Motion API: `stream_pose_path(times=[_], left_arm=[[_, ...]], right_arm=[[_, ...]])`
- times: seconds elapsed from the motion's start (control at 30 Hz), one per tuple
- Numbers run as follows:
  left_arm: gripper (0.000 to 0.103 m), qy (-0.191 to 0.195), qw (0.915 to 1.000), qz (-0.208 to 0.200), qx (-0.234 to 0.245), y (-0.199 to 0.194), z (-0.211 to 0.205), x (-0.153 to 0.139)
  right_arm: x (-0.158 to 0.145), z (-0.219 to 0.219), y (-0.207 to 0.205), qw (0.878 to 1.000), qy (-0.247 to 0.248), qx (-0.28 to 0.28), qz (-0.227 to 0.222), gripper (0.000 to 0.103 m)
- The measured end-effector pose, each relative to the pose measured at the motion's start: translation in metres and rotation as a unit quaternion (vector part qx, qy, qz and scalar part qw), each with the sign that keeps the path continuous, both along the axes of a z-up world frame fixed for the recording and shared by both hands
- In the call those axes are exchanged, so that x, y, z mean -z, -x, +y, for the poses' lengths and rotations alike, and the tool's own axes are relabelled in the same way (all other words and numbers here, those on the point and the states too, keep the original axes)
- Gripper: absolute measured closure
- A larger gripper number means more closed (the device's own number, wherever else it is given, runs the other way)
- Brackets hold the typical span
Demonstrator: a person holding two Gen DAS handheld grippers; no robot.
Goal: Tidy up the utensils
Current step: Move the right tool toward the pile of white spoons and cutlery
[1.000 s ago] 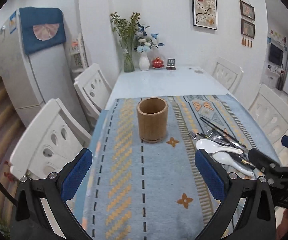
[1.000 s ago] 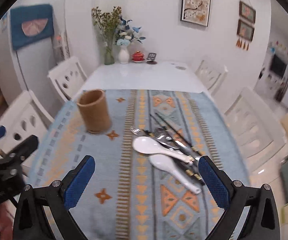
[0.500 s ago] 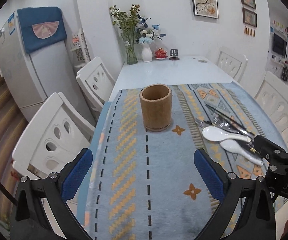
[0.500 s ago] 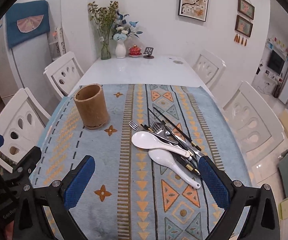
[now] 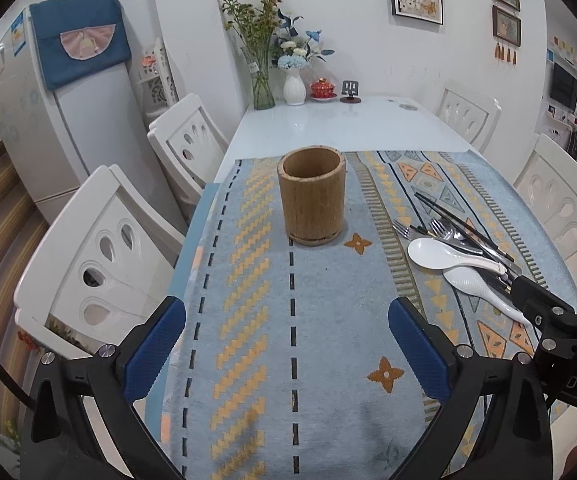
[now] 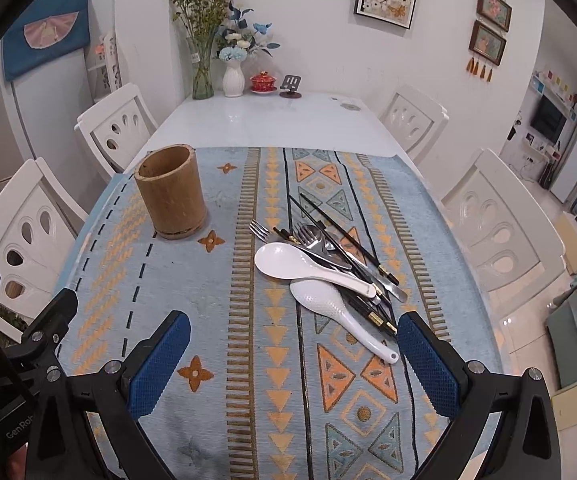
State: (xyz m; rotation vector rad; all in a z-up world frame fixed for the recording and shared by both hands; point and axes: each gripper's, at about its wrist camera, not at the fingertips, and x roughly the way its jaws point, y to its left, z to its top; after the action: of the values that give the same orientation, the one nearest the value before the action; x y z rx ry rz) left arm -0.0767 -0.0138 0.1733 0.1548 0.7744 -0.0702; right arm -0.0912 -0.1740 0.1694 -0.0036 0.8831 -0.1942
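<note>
Hovered over the patterned cloth (image 6: 216,320) on the table (image 6: 264,120): left gripper (image 5: 286,354) and right gripper (image 6: 294,364), both released, nothing between the pads. Stood upright far left: bamboo holder (image 6: 169,192). Lay heaped right of it, well apart: spoons (image 6: 296,264), forks (image 6: 308,240), chopsticks (image 6: 340,232).

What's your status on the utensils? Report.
Left claw and right claw open, empty. Utensil pile loose beside empty bamboo holder. Nothing in the way.

Both grippers sank nearer the cloth (image 5: 288,320); left gripper (image 5: 286,344) narrowed slightly.
</note>
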Motion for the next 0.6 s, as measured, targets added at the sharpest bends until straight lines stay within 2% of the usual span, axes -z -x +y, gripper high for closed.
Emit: stream_pose_path(times=[0.6], left_arm=[[0.002, -0.012, 0.9998, 0.014, -0.002, -0.0059, 0.0012, 0.0085]], right_arm=[[0.0075, 0.0001, -0.0061, 1.0, -0.015, 0.003, 0.02, 0.0]])
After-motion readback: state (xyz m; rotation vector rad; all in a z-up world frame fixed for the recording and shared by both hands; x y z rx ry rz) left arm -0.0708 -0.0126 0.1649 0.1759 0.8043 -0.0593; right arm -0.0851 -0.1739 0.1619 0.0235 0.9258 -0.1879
